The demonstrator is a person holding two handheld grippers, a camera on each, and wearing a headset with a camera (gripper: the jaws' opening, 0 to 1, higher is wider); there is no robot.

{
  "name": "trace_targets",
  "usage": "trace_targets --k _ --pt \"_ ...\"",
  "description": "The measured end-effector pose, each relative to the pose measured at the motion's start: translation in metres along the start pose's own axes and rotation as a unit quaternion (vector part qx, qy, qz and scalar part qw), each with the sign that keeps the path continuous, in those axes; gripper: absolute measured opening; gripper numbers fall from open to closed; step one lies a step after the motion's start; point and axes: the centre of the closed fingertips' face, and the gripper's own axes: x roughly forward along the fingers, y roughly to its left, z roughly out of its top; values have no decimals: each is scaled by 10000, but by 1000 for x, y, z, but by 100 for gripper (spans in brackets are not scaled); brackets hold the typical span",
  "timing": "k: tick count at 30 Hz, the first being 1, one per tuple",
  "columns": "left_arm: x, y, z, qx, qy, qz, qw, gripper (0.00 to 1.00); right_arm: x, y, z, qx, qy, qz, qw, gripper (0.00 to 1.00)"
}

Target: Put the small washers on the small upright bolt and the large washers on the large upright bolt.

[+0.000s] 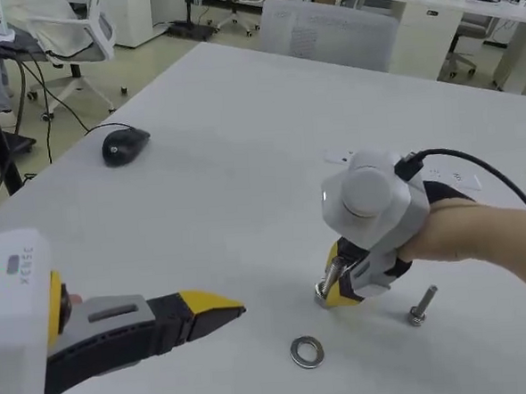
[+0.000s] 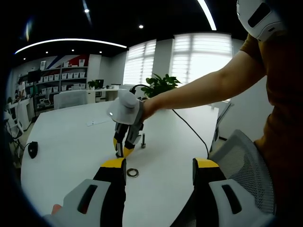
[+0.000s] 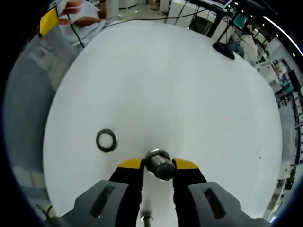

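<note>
Where the large bolt (image 1: 333, 273) stands upright on the white table (image 1: 225, 164), the right gripper (image 2: 123, 150) comes down over it from above. In the right gripper view the bolt's round top sits between the two yellow-tipped jaws, which stand close on either side of it. Whether they press on it or only flank it, I cannot tell. A metal ring shows at the foot of this bolt in the head view, partly hidden by the jaw tips.

There are two bolts in all. The small bolt (image 1: 421, 305) stands near the large one, on the person's right of it and apart from the gripper. Its base looks wider than its shaft, but what sits there is too small to make out.

One loose washer (image 1: 306, 351) lies flat on the table just in front of the large bolt, touching nothing.

The left gripper (image 2: 160, 165) hovers above the table on the person's left, well apart from the bolts. Its jaws are spread wide with nothing between them, and they point toward the washer.

Farther off lies one black mouse (image 1: 124, 146), and a black cable (image 1: 485, 170) runs from the right gripper across the table.
</note>
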Motion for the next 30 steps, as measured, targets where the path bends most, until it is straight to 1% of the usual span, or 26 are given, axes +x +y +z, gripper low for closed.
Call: trace_targets --k 6,9,16,20,24,28,30 --pt "-1 2 0 18 8 18 10000 56 0 2 -4 28 10 -18 10000 24" --pt "-1 2 1 32 -8 37 10000 56 -4 4 -6 74 -10 -40 10000 24" --pt "-2 -3 2 90 2 23 10000 56 -20 11 -14 145 -21 -159 9998 23" --pt "-2 -8 6 147 -27 -11 9999 56 -27 22 -18 148 3 -205 9997 23" --pt "-3 -12 9 219 -41 -43 9997 56 -30 35 -20 155 13 -145 9998 23" --pt "-6 -15 11 279 -68 -41 9996 56 -27 54 -20 163 58 25 9998 23" --pt "-7 -16 11 290 -80 -42 9995 56 -24 63 -17 204 27 104 9997 23"
